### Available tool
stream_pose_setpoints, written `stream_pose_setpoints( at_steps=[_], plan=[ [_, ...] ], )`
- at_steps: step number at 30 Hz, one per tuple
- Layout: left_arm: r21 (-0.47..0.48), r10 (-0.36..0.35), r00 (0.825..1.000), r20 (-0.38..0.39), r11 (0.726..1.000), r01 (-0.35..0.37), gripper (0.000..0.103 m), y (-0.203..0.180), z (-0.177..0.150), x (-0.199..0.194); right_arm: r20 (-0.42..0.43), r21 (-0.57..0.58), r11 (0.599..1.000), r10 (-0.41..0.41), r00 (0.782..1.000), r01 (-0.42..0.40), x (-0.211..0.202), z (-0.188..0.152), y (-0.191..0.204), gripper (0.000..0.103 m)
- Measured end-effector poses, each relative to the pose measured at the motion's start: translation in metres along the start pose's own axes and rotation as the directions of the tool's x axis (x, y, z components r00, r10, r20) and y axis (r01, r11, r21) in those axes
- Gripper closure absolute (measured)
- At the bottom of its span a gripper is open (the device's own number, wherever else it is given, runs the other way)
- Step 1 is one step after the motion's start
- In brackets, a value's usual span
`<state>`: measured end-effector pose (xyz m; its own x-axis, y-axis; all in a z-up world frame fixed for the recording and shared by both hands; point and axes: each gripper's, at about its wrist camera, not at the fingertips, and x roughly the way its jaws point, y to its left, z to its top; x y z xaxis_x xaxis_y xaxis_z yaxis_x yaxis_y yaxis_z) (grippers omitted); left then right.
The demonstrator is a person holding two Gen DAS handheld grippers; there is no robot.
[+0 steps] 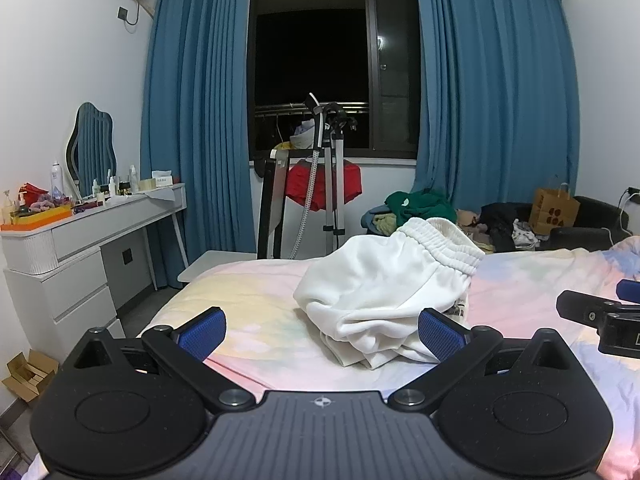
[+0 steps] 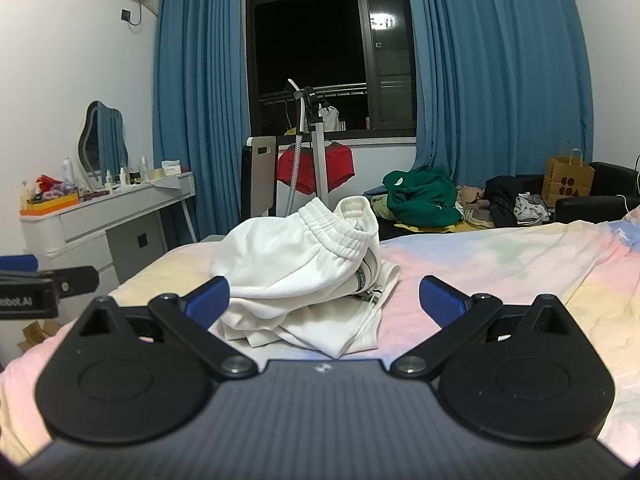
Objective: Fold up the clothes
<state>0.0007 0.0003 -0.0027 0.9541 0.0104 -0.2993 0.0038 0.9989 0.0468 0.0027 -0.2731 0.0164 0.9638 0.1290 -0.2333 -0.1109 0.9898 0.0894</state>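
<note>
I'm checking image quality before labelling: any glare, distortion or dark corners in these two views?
Left wrist view: fisheye bends the curtains, corners vignette dark, the window is black, white garment sharp. Right wrist view: same bending, a lamp reflection glares in the glass, the right tool is in focus.

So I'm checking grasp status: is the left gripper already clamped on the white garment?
No, the left gripper is wide open, and the white garment lies crumpled and ungripped on the bed.
</note>
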Motion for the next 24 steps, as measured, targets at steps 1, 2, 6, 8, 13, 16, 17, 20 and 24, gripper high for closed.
stream_pose_setpoints(
  at_steps=[1,2,6,8,13,16,17,20,24],
  plan=[
    [0.002,0.000,1.000,-0.002,1.000,0.000,0.000,0.000,-0.001,0.001,0.003,-0.001,1.000,0.001,1.000,-0.001,-0.002,-0.001,-0.001,0.000],
    [0.005,0.000,1.000,-0.005,1.000,0.000,0.000,0.000,-0.002,0.001,0.006,-0.003,1.000,0.001,1.000,-0.001,-0.003,-0.002,-0.001,0.000],
    [0.014,0.000,1.000,-0.014,1.000,0.000,0.000,0.000,-0.007,0.004,0.018,-0.008,1.000,0.003,1.000,-0.003,-0.010,-0.007,-0.003,0.000],
    [0.018,0.000,1.000,-0.018,1.000,0.000,0.000,0.001,-0.009,0.006,0.016,-0.015,1.000,0.003,1.000,-0.002,-0.011,-0.009,-0.004,0.000],
    [0.023,-0.004,1.000,-0.028,1.000,0.005,0.000,0.000,-0.013,0.010,-0.008,-0.013,1.000,0.003,1.000,-0.003,-0.003,-0.010,-0.003,0.000],
    [0.024,-0.003,0.999,-0.033,1.000,0.004,0.000,0.000,-0.014,0.013,-0.010,-0.008,1.000,0.008,1.000,-0.008,-0.004,-0.010,-0.004,0.000],
    [0.024,0.000,0.999,-0.036,1.000,0.001,0.000,0.000,-0.014,0.014,-0.011,-0.007,1.000,0.009,1.000,-0.009,-0.004,-0.010,-0.005,0.000],
    [0.015,-0.010,0.999,-0.035,1.000,0.010,0.000,0.002,-0.014,0.015,-0.016,-0.004,1.000,0.019,1.000,-0.019,-0.006,-0.010,-0.005,0.000],
    [0.009,-0.019,0.999,-0.032,1.000,0.019,0.000,0.004,-0.014,0.015,-0.020,-0.008,1.000,0.022,1.000,-0.022,-0.004,-0.011,-0.004,0.000]
  ],
)
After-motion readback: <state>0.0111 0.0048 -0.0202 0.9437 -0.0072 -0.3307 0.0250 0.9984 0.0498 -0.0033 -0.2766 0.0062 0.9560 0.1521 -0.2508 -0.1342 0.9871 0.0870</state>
